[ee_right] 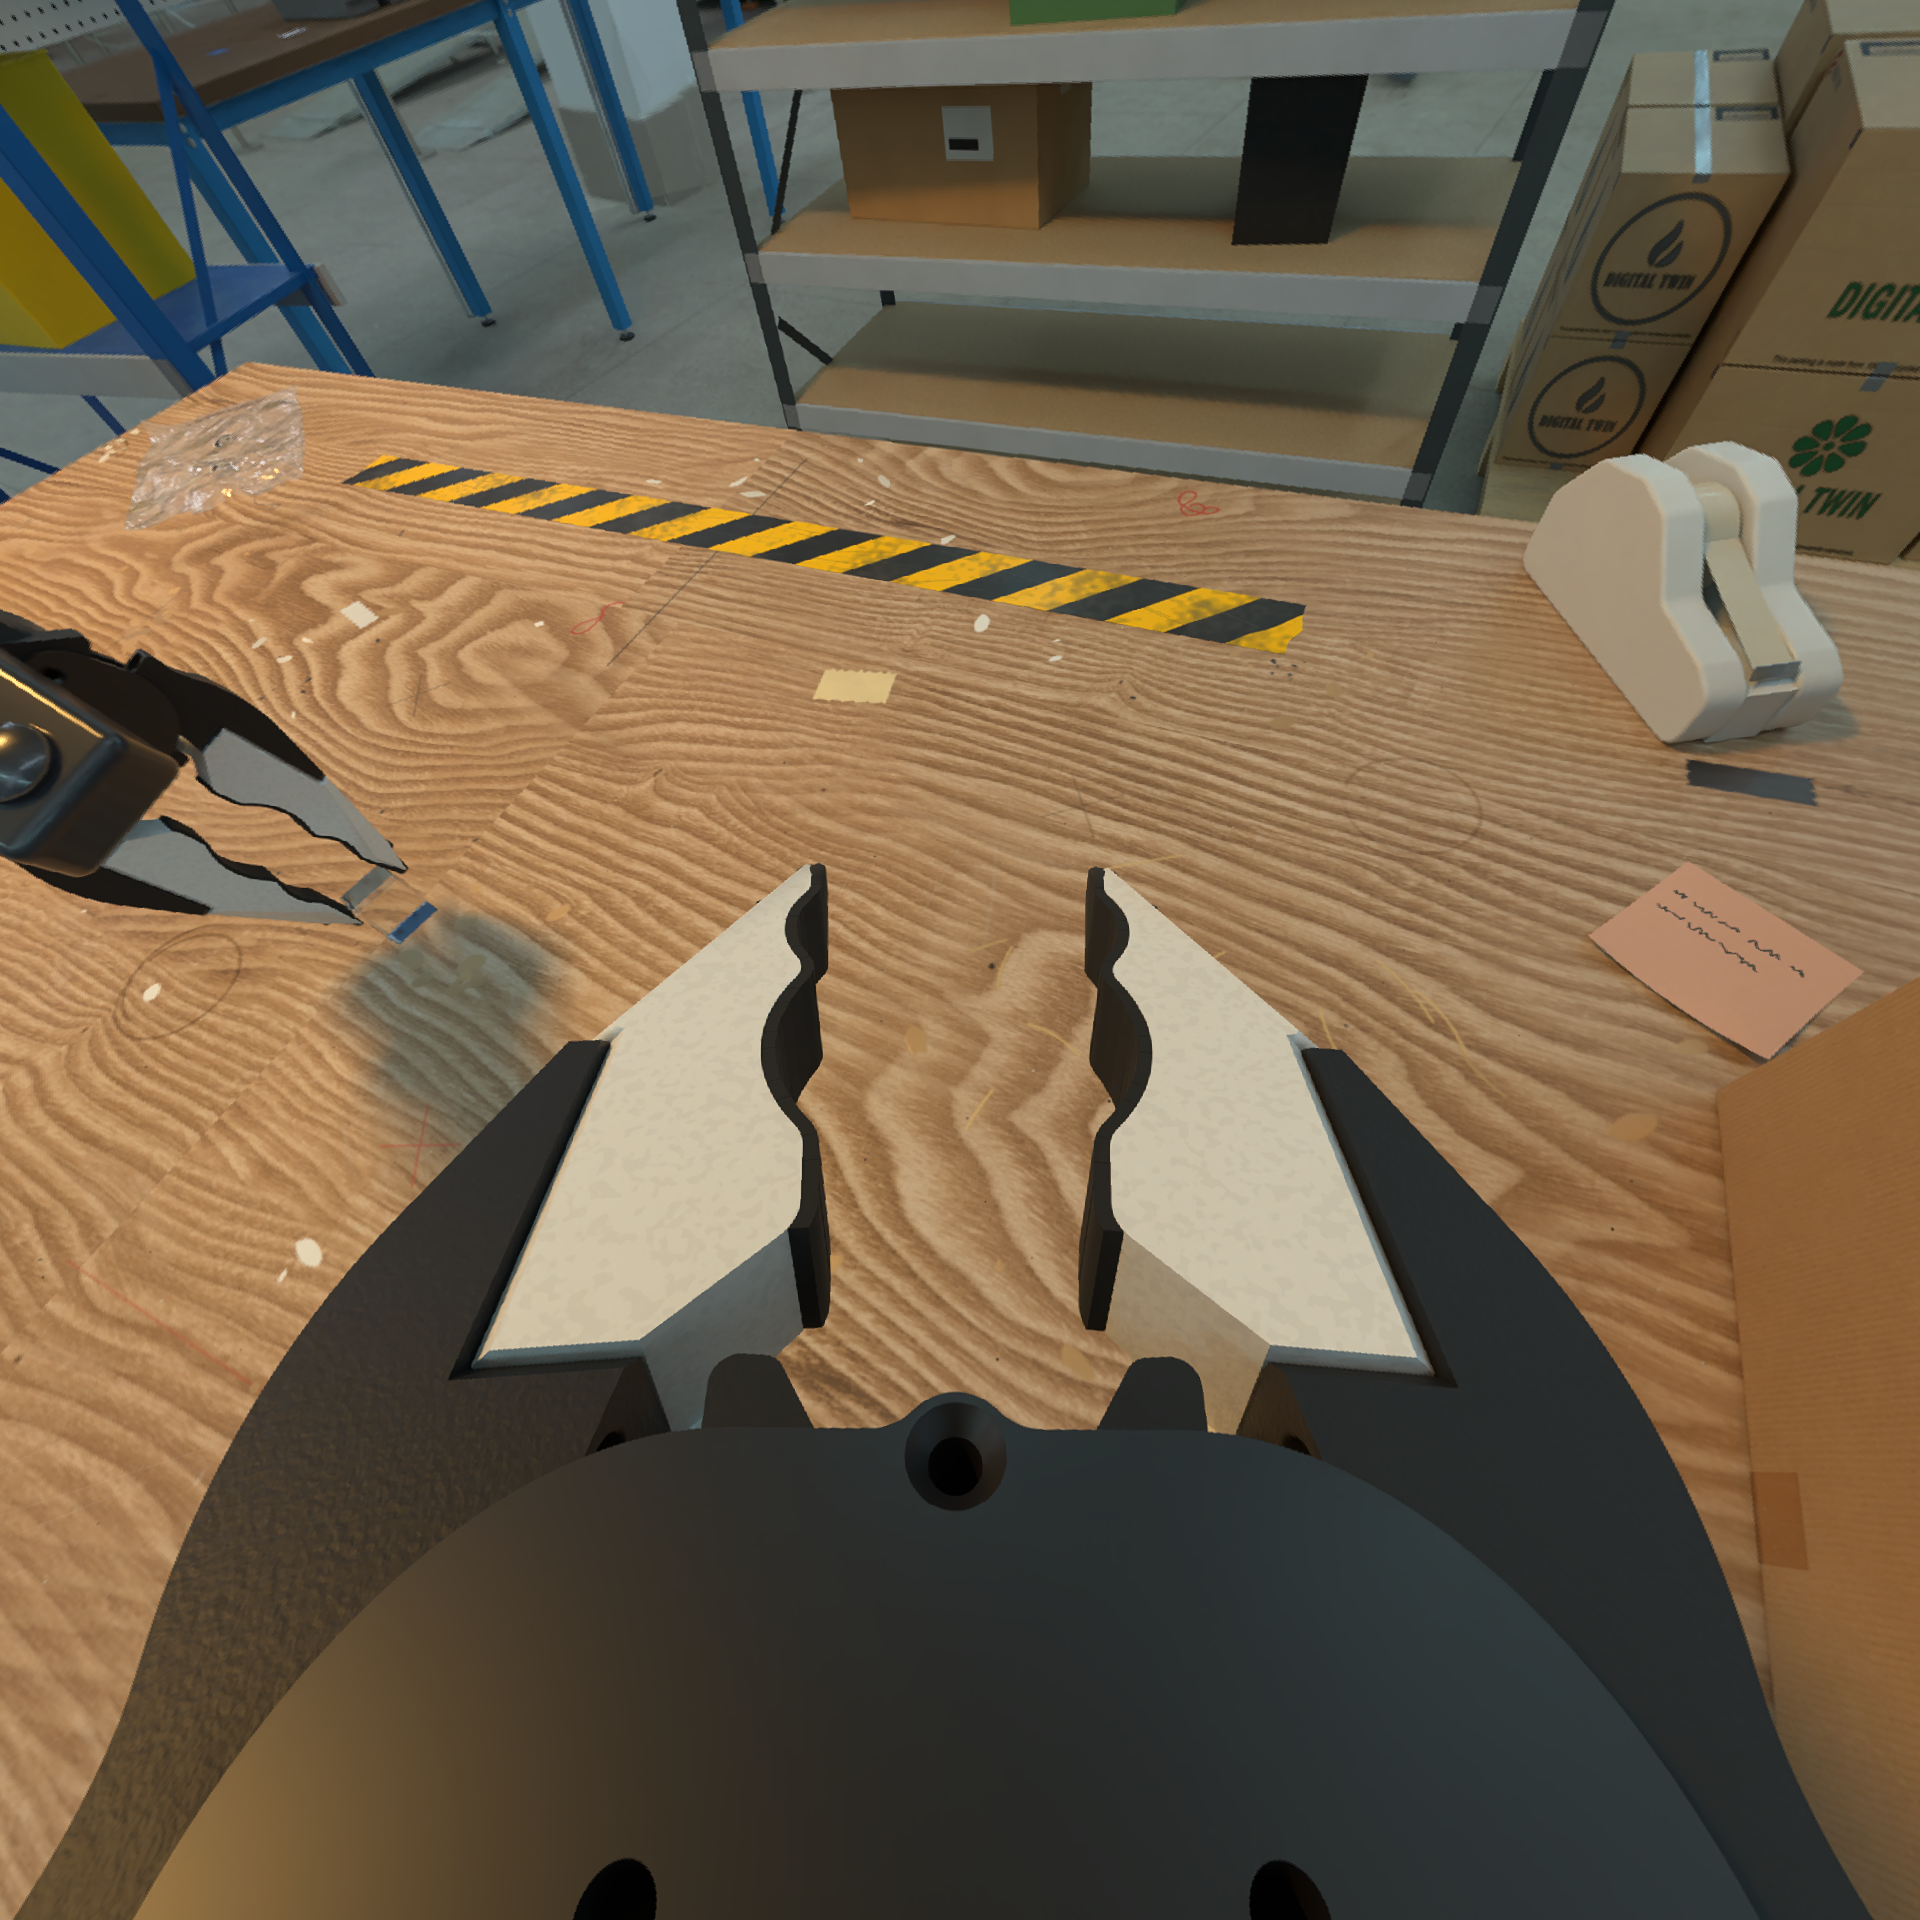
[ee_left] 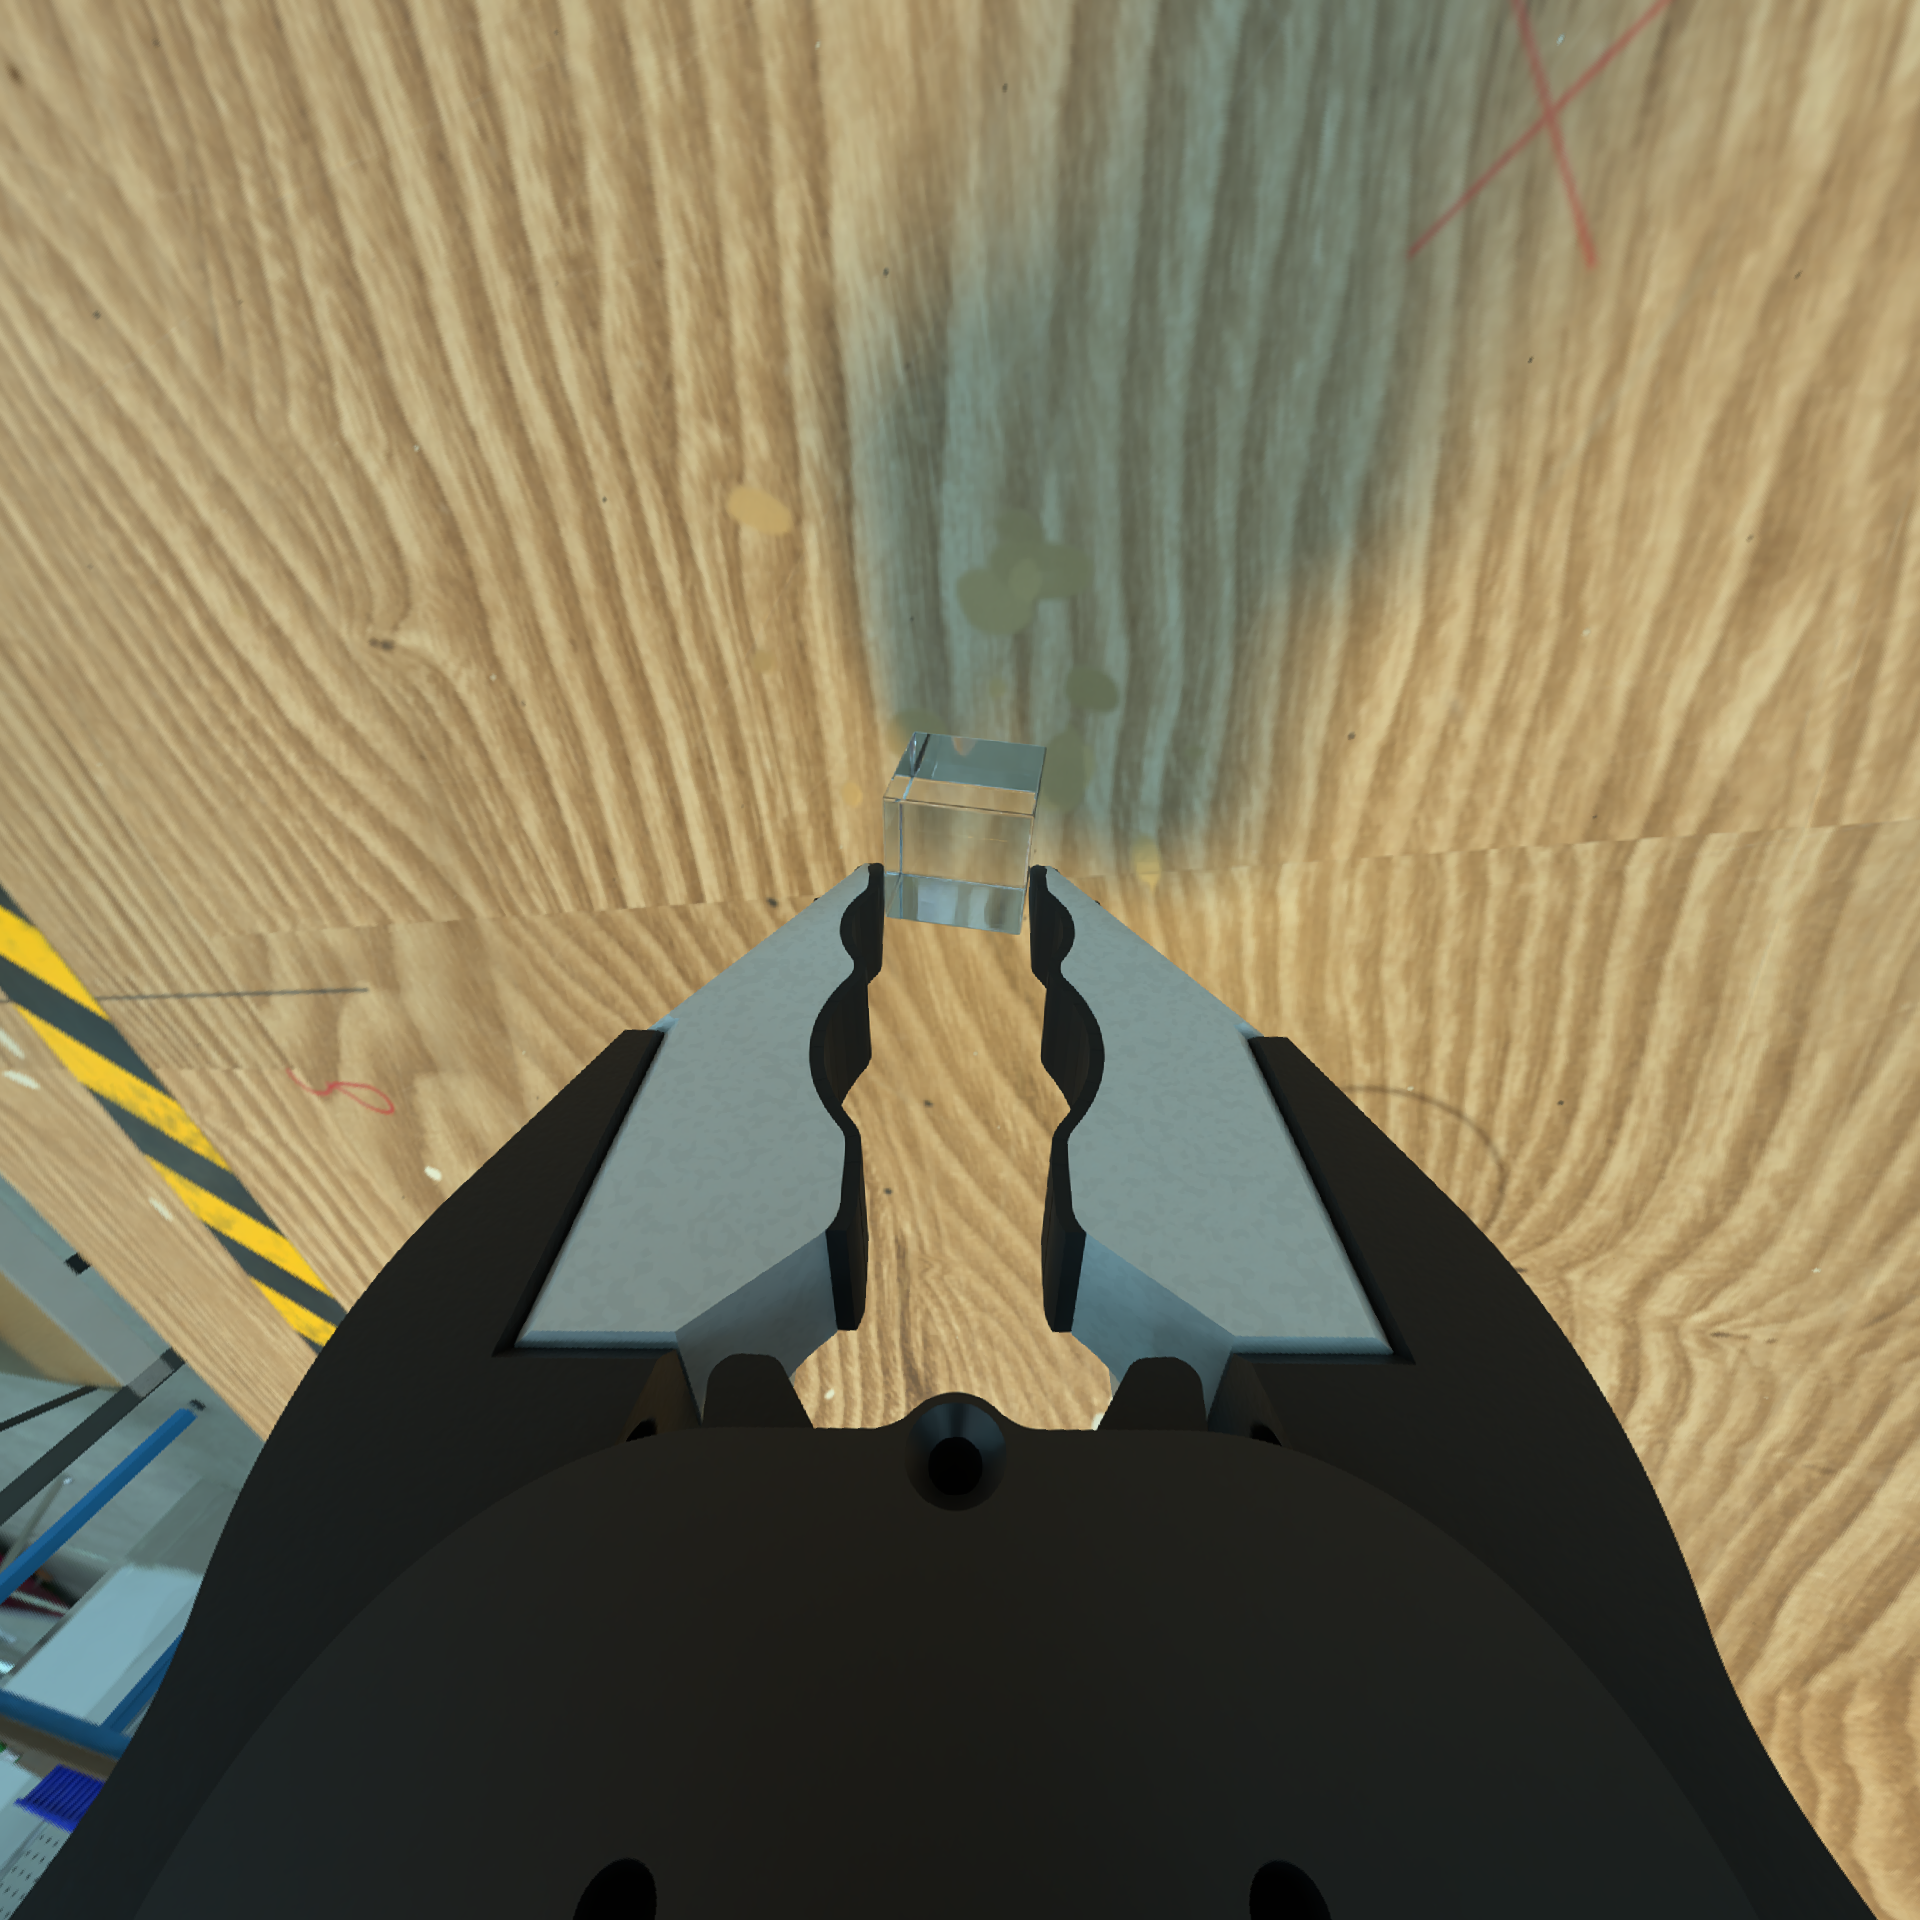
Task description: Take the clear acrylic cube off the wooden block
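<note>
Now pinched by left gripper [ee_left: 956, 883] tips only: clear acrylic cube [ee_left: 964, 831], likely rigid, light, slick-faced; deeper purchase advisable. Right gripper [ee_right: 956, 883] released, mid-desk.

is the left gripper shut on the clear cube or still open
Shut on it. The left gripper has both fingertips pressed against the sides of the clear acrylic cube, held above the table.

Both grippers are built alike. The left gripper [ee_left: 955, 894] has a rounded matte black body, black arms carrying pale grey speckled wedge fingers [ee_left: 717, 1132], and black scalloped inner pads [ee_left: 844, 1049]. A small round boss with a hole, perhaps a screw socket, sits centrally. The right gripper [ee_right: 956, 894] has cream-looking fingers [ee_right: 675, 1153].
</note>
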`<state>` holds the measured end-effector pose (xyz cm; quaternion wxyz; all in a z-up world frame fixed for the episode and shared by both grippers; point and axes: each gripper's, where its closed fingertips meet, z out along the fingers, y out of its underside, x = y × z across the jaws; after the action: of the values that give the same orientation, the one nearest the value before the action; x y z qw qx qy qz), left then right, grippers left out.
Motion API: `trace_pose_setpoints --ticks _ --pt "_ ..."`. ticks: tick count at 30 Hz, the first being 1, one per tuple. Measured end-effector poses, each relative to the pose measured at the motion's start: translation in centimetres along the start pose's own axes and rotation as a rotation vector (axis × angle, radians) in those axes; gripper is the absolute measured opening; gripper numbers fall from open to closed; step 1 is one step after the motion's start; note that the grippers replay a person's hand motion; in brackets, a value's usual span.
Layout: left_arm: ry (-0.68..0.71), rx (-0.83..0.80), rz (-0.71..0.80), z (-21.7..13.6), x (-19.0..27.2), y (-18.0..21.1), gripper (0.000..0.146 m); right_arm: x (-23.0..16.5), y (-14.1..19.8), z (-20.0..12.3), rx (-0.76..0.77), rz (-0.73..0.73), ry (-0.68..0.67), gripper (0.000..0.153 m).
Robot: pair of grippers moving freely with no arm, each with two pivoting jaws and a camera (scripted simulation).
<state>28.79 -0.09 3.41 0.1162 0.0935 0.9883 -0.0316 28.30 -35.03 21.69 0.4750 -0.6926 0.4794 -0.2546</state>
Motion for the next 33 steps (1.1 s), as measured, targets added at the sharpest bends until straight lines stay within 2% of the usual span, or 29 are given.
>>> trace_pose_setpoints --ticks 10,33 --pt "0.11 -0.035 -0.02 1.2 0.6 -0.9 0.028 0.0 0.2 -0.1 -0.001 0.004 -0.016 0.05" --pt "0.128 -0.043 -0.016 1.7 0.1 -2.2 0.028 0.2 0.6 0.0 -0.007 0.014 -0.029 0.05"
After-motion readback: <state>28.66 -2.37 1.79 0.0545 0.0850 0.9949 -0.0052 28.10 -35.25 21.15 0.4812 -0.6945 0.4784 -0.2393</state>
